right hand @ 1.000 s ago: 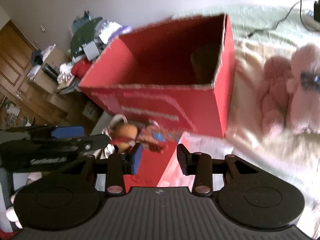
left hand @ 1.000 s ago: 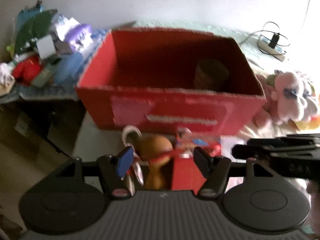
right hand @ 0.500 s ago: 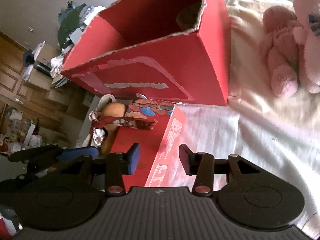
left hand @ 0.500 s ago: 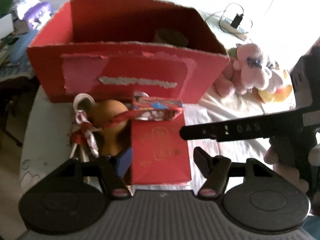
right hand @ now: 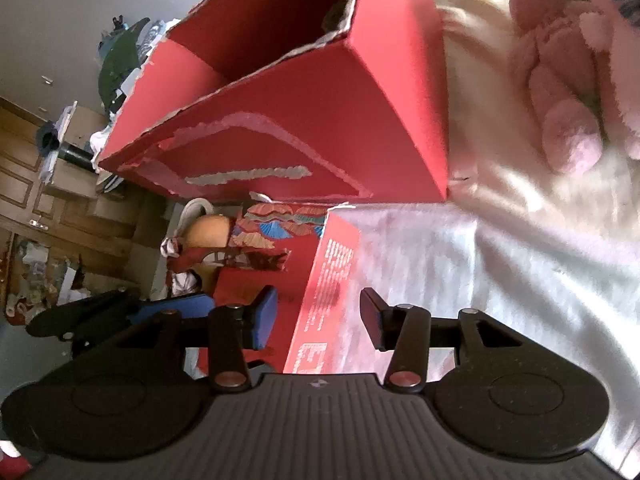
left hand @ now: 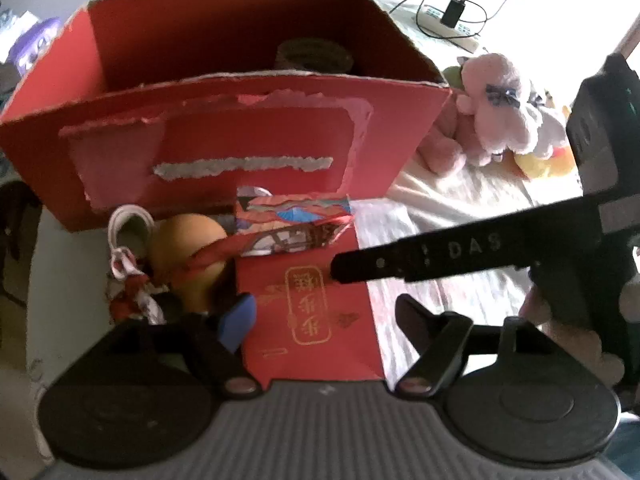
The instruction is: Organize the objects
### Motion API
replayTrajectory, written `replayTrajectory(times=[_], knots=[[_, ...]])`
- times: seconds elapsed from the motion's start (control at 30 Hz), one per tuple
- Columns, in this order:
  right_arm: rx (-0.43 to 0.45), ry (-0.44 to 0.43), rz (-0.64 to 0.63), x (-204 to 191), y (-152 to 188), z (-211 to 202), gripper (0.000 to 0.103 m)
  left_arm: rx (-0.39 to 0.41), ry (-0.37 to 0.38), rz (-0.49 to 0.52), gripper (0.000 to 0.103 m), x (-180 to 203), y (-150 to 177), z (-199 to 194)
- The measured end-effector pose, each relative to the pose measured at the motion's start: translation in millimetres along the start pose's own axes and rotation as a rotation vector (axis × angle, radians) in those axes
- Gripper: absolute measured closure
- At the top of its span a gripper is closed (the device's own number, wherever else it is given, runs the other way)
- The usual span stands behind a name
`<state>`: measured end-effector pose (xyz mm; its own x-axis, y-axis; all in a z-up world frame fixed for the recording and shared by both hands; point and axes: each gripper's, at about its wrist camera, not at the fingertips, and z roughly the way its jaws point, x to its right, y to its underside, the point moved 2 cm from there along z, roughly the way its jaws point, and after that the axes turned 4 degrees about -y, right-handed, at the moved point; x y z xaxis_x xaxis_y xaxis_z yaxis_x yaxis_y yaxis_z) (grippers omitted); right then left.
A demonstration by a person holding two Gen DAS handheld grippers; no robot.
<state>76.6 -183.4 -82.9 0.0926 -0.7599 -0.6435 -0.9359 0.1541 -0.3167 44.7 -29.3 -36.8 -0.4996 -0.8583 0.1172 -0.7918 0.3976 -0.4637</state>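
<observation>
A big red cardboard box (left hand: 224, 136) stands open at the far side of the bed (right hand: 500, 248), its front label torn off. A dark round thing sits inside it. Pink plush toys (left hand: 496, 108) lie to its right. Near the big box lies a small red box (left hand: 316, 312) with gold writing I cannot read. The left tool (left hand: 324, 312) is opening around the small box, its pads not pressing. The right tool (right hand: 318, 320), marked "DAS", is opening over the box's right edge. An orange ball (left hand: 188, 248) with a red ribbon sits left.
</observation>
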Motion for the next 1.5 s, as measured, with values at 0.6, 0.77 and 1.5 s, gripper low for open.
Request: replayTrajectory(times=[0.6, 0.77, 1.5], knots=[[0.030, -0.013, 0.064, 7, 1, -1, 0.053, -0.068, 0.006, 0.045, 0.020, 11, 2, 23], [0.048, 0.018, 0.081, 16, 10, -14, 0.047, -0.075, 0.041, 0.121, 0.020, 37, -4, 30], [0.434, 0.259, 0.155, 8, 53, -159, 0.050, 0.129, 0.265, 0.538, 0.021, 149, -43, -29]])
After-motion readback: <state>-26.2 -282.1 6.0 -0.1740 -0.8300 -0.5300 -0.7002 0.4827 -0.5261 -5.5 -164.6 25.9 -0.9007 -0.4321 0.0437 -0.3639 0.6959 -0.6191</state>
